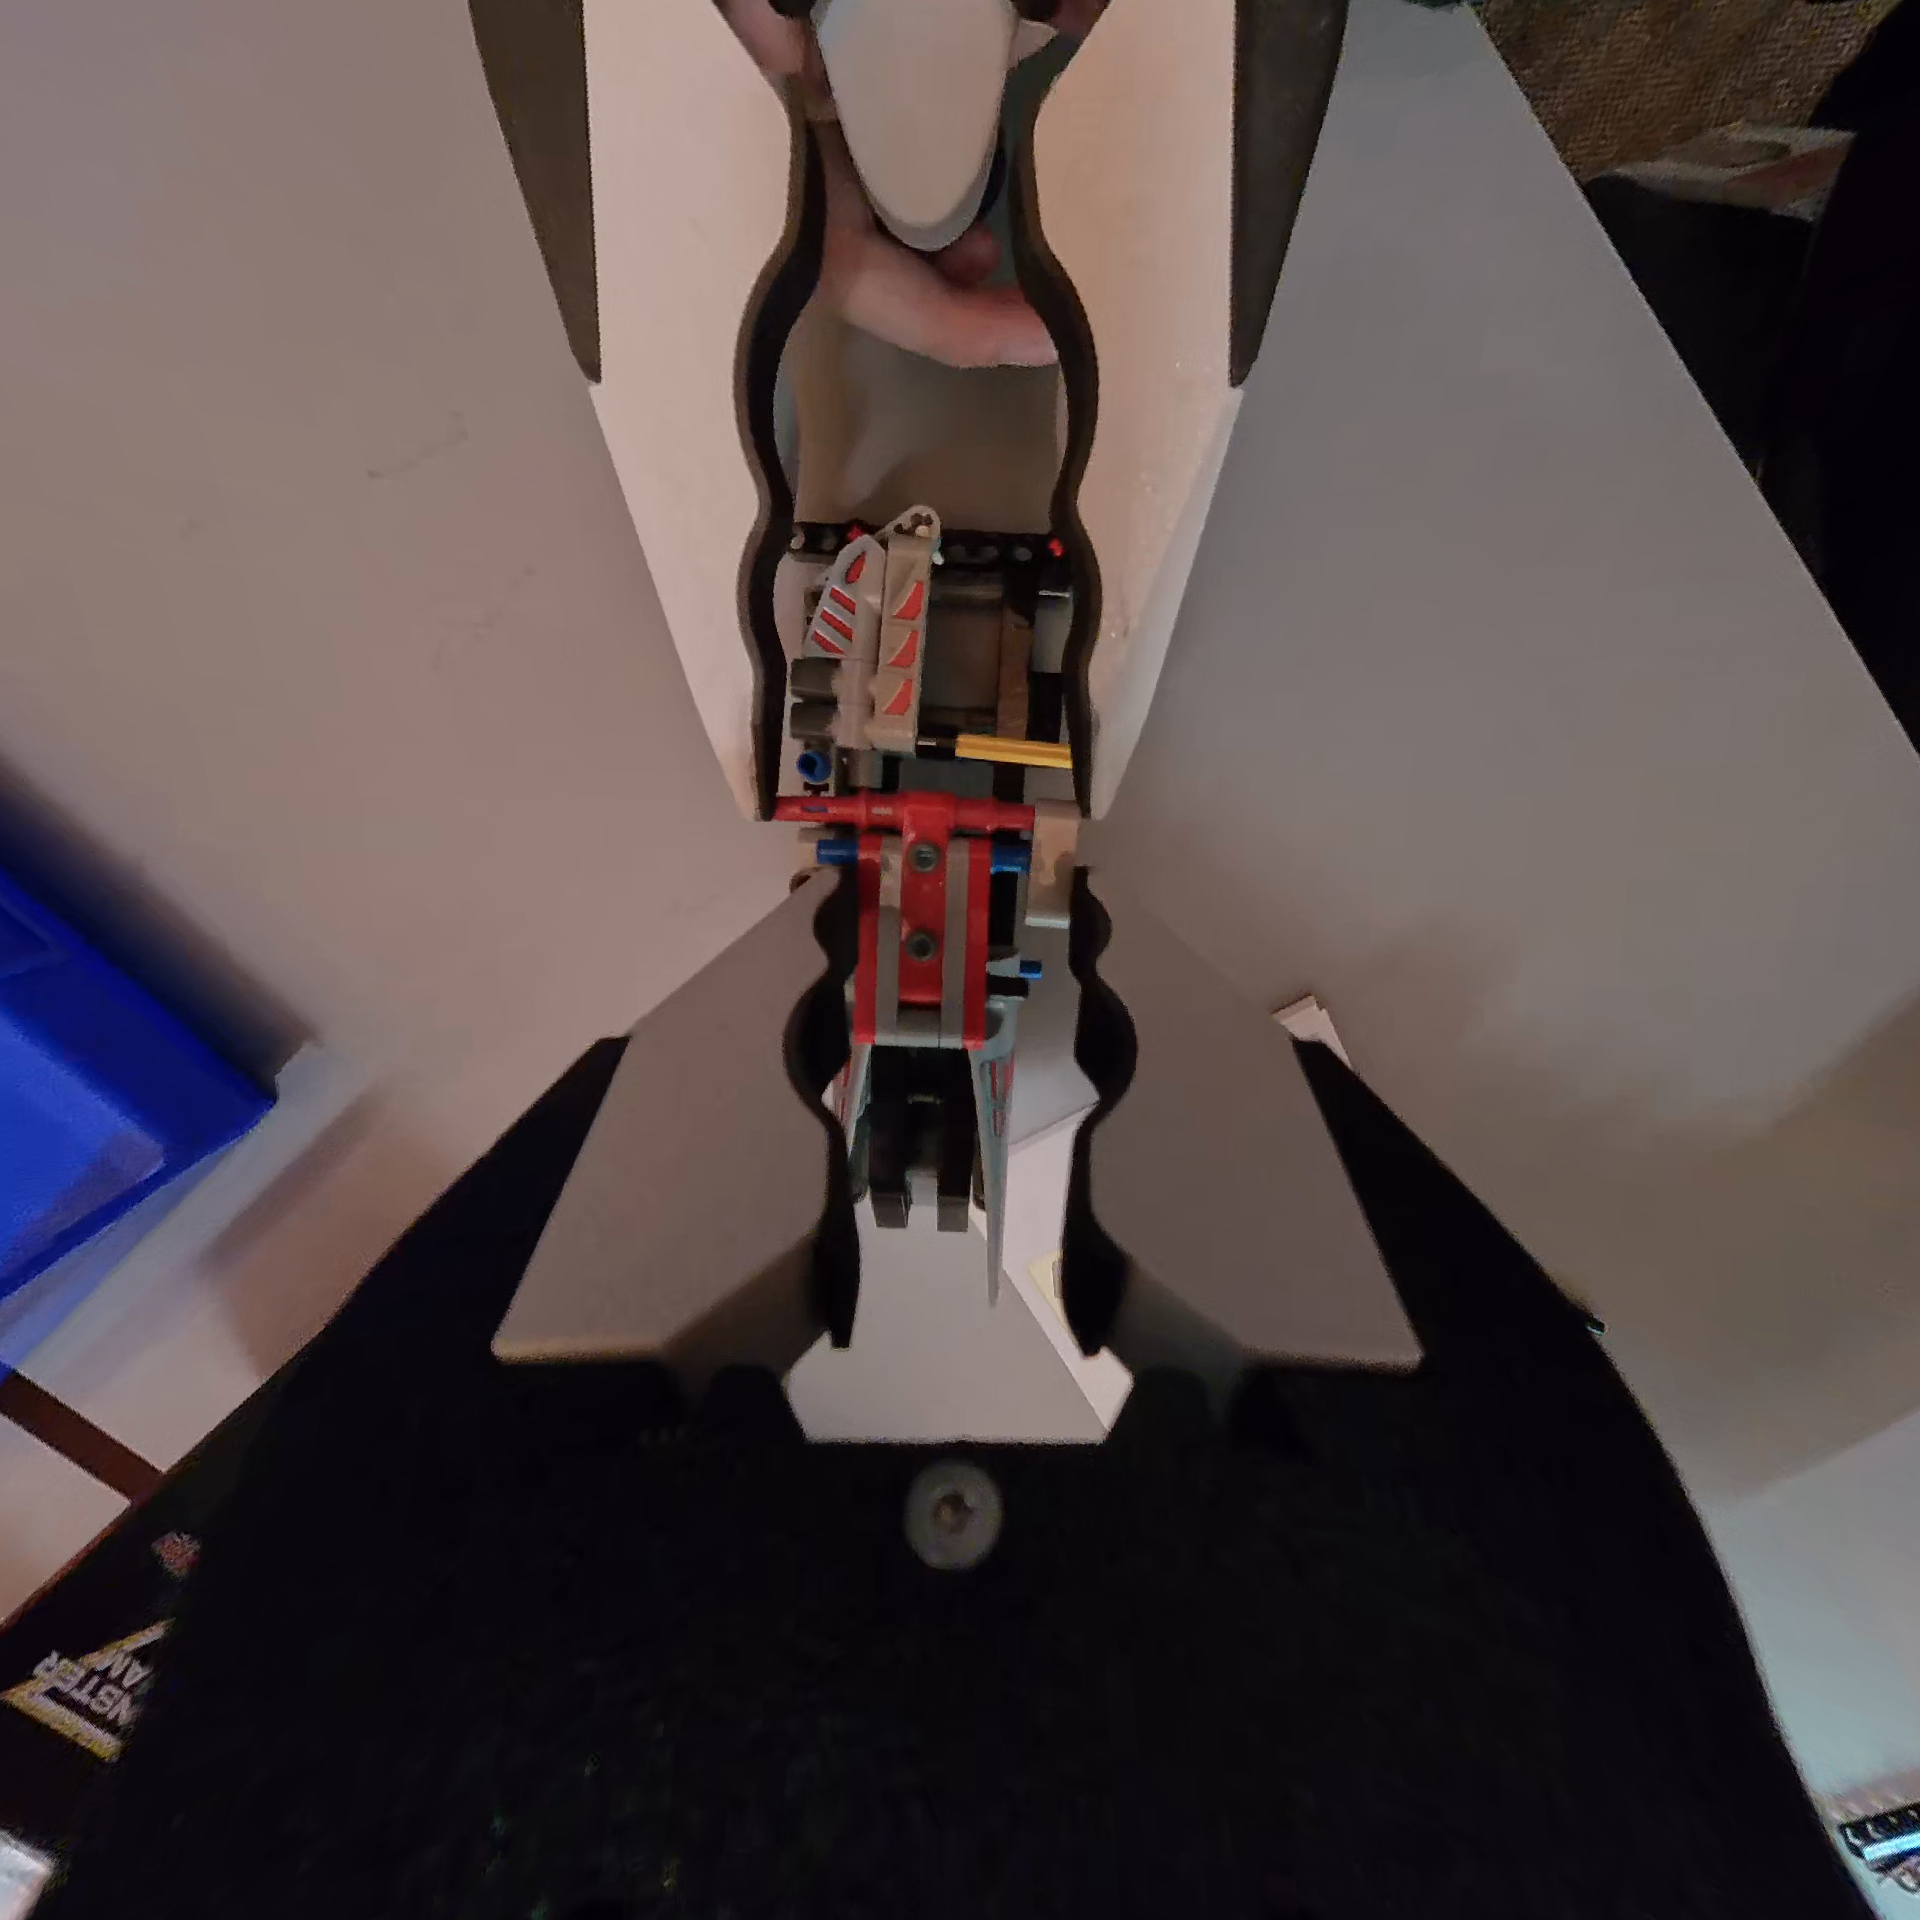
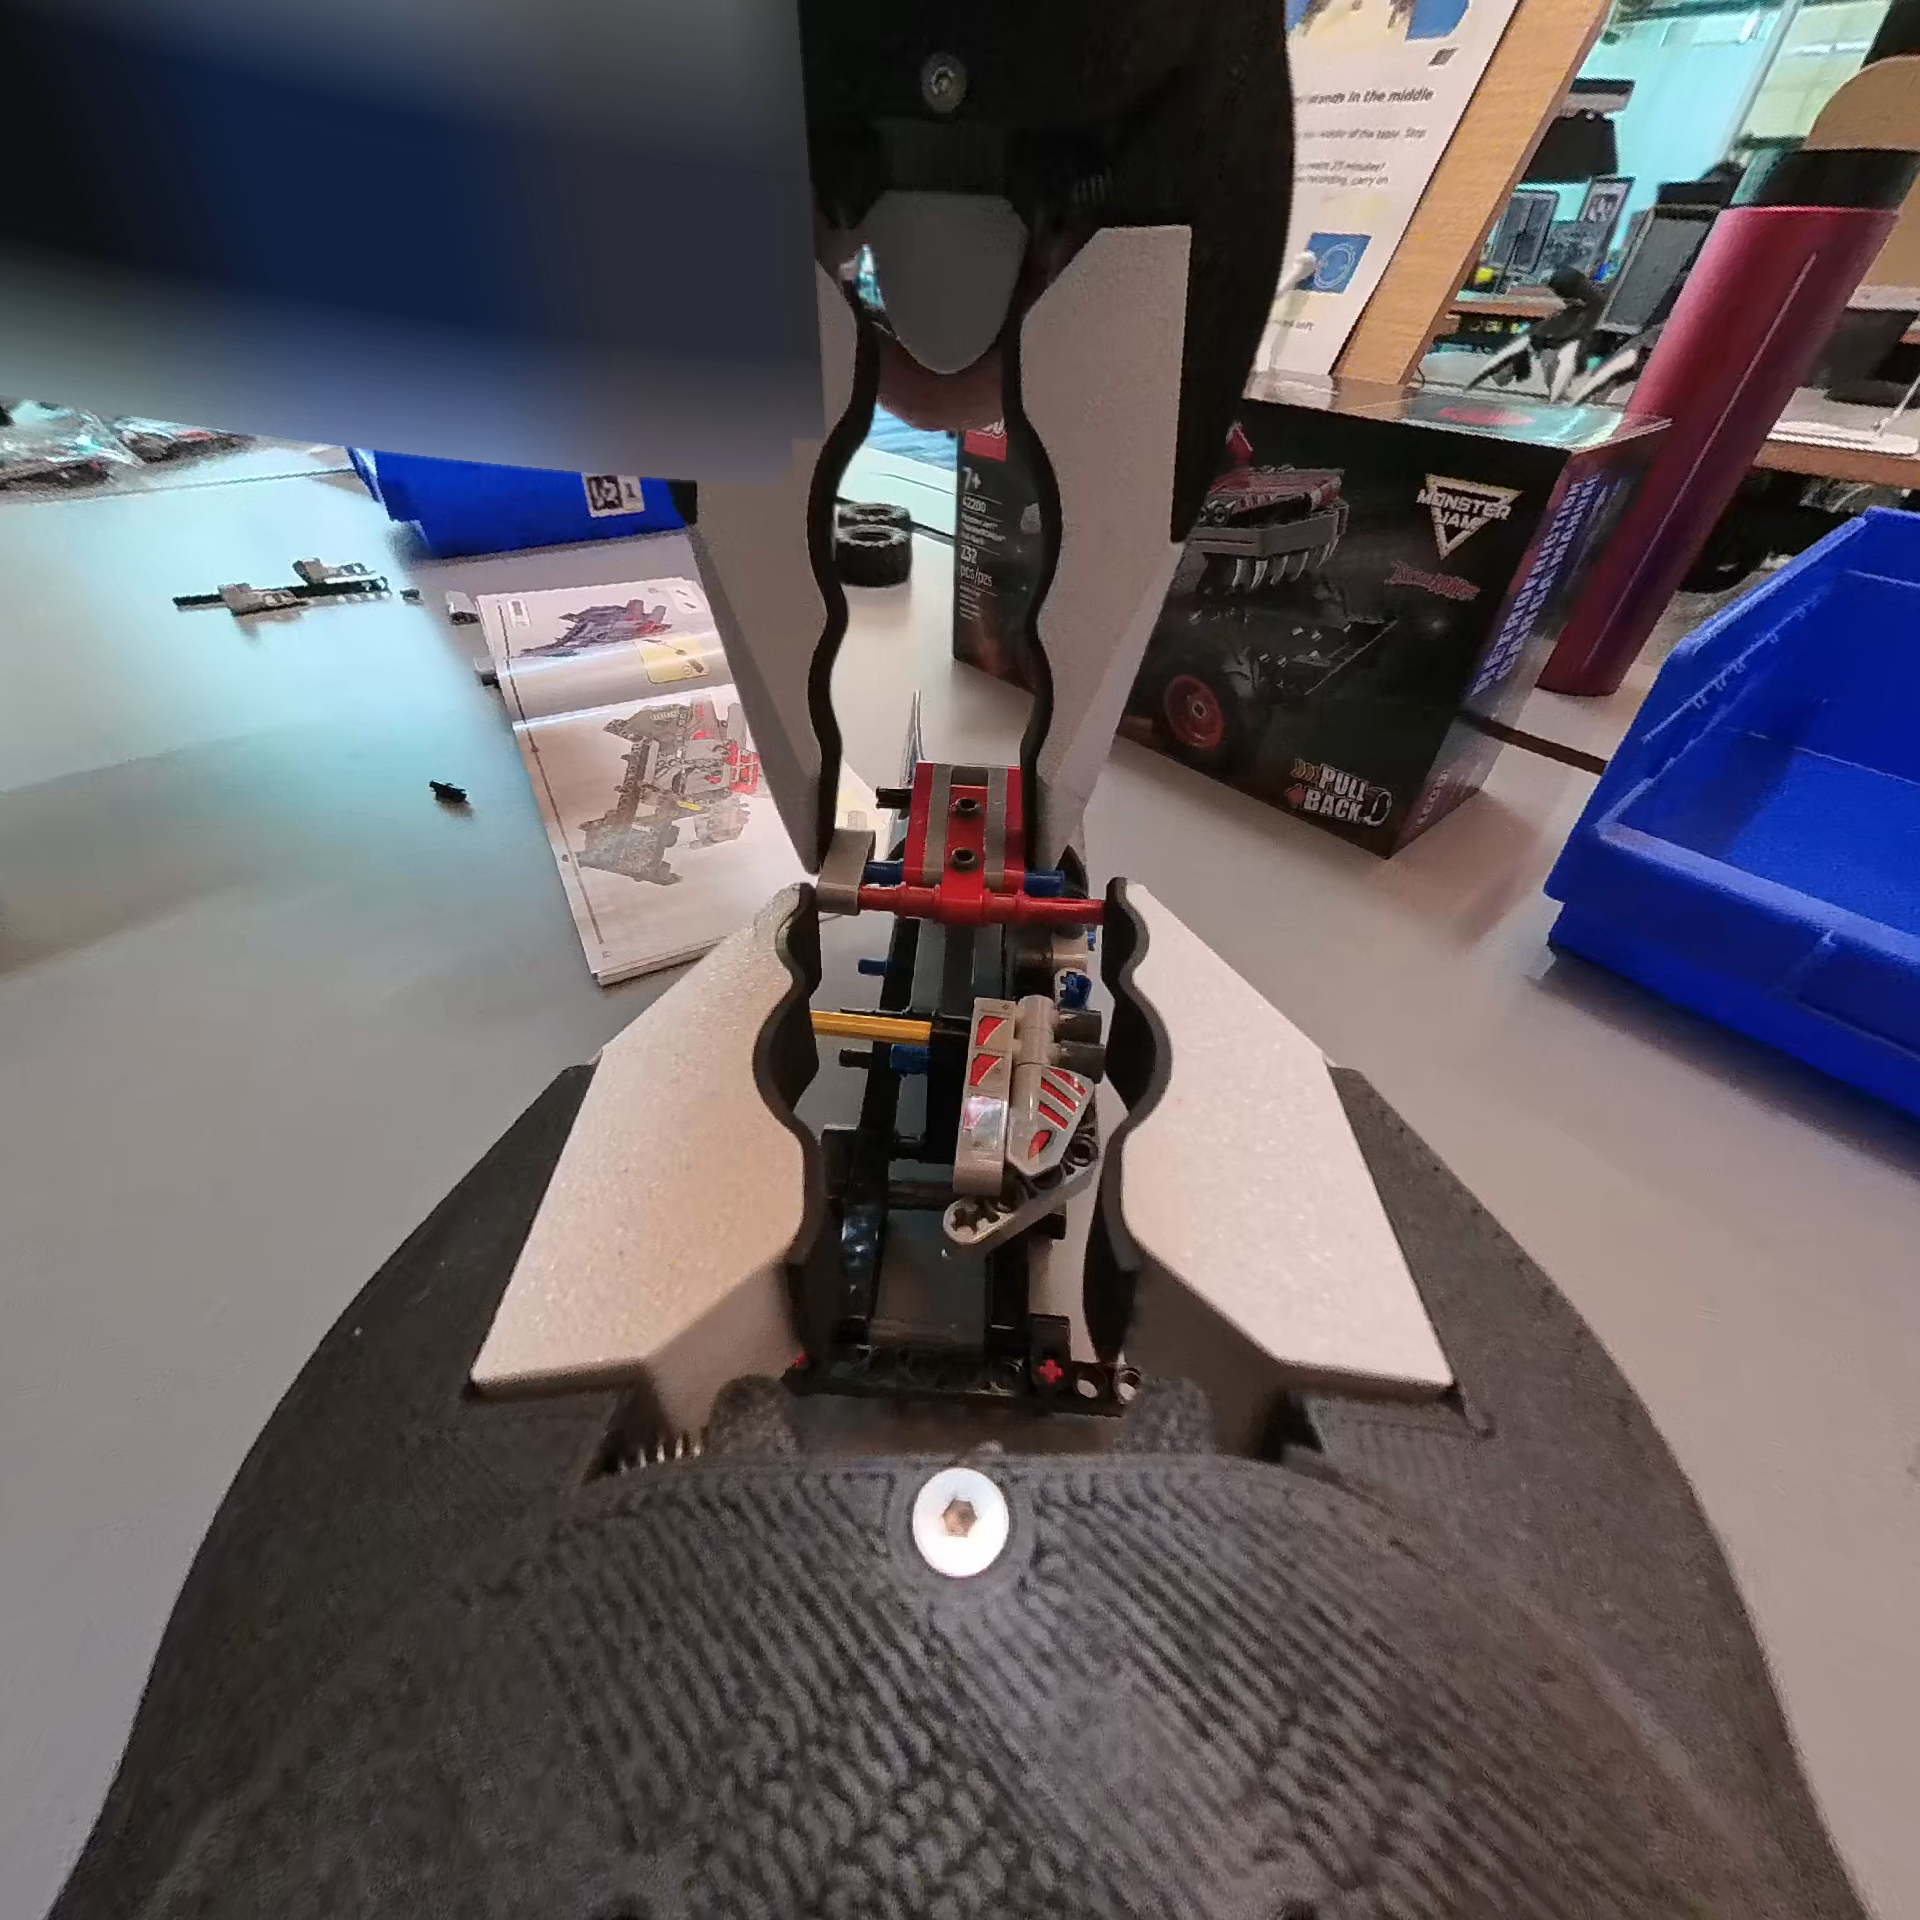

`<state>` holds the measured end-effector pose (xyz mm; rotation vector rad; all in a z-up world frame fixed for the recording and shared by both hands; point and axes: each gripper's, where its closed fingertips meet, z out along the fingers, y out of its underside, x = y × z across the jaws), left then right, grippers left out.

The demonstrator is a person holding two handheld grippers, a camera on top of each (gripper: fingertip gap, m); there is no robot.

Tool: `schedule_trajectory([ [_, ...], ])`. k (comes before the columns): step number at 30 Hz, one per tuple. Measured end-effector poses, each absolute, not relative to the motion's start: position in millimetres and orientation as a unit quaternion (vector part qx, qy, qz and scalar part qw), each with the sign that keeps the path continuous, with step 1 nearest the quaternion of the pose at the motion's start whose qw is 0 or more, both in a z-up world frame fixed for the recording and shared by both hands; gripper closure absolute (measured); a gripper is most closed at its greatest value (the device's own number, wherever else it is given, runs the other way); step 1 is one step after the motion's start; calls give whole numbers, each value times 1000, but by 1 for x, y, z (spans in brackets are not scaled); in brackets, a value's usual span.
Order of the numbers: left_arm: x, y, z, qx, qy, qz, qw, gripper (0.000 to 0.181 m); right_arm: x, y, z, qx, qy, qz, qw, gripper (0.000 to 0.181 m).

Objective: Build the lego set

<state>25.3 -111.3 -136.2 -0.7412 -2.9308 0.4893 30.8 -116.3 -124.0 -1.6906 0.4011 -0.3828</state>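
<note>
Nearest in the right wrist view, the right gripper (image 2: 961, 904) is pinching the black end of the lego model (image 2: 961, 1122) between its fingers; the model is hanging above the grey table (image 2: 260, 987); facing it, the left gripper (image 1: 951, 883) is clamping the model's red end; farther left an instruction booklet (image 2: 623, 748) is lying open; far right a set box (image 2: 1340, 623) and blue bin (image 2: 1756, 790) are standing.

Blue bin (image 2: 1756, 831) cut off by right edge; small black piece (image 2: 449, 793) too small to identify.
</note>
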Motion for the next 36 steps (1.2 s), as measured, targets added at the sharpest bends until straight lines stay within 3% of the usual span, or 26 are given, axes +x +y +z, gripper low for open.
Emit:
schedule_trajectory([
  [1,25,-111,-136,-241,-956,160,40,144,31,-116,-124,-737,176,-166,631,128],
  [8,24,-111,-139,-231,-959,160,39,141,28,-118,-125,-745,170,-180,619,127],
  [12,34,-113,-135,-226,-958,172,-21,127,24,-136,-117,-747,191,-173,613,125],
  [18,35,-96,-106,-141,-931,315,-117,119,28,-145,-143,-771,236,-139,575,116],
  [23,21,-51,-114,19,-879,448,-159,121,32,-138,-143,-772,208,-163,578,157],
  [31,39,-8,-152,135,-863,423,-243,126,42,-137,-143,-761,295,-165,554,158],
  [36,50,-37,-157,172,-869,437,-156,129,47,-150,-144,-649,477,-142,575,157],
])
